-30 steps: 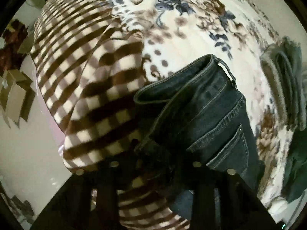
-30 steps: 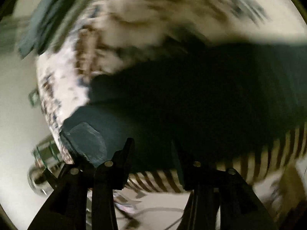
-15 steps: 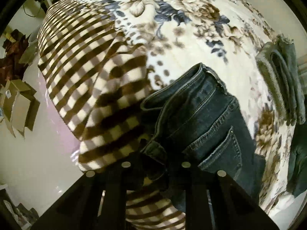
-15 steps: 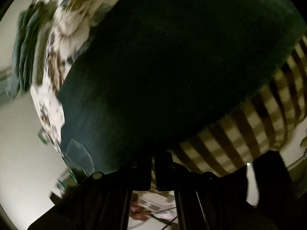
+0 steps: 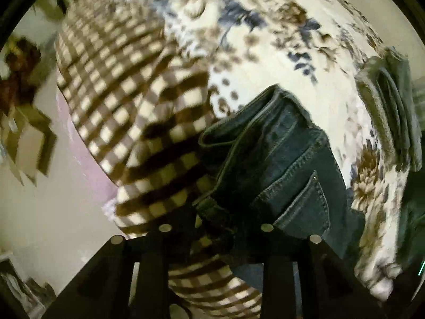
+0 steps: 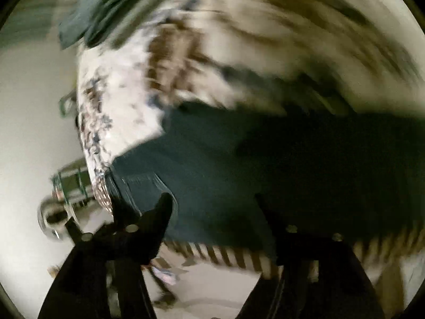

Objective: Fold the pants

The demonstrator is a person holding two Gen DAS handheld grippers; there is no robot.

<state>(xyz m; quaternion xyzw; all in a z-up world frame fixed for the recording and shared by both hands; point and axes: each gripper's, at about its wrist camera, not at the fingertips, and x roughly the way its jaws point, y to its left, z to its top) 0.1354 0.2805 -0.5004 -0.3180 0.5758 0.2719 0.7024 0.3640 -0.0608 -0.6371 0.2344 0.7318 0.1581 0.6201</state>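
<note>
Jeans are already folded lengthwise and lying on the bed near its checkered edge, my left claw open around the waistband corner and my right claw spread wide over the leg, crosswise folds still to do.

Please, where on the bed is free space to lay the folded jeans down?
Bare floral blanket lies beyond the jeans, between the checked border and the grey folded clothes. The near edge is crowded by jeans and both grippers.
</note>
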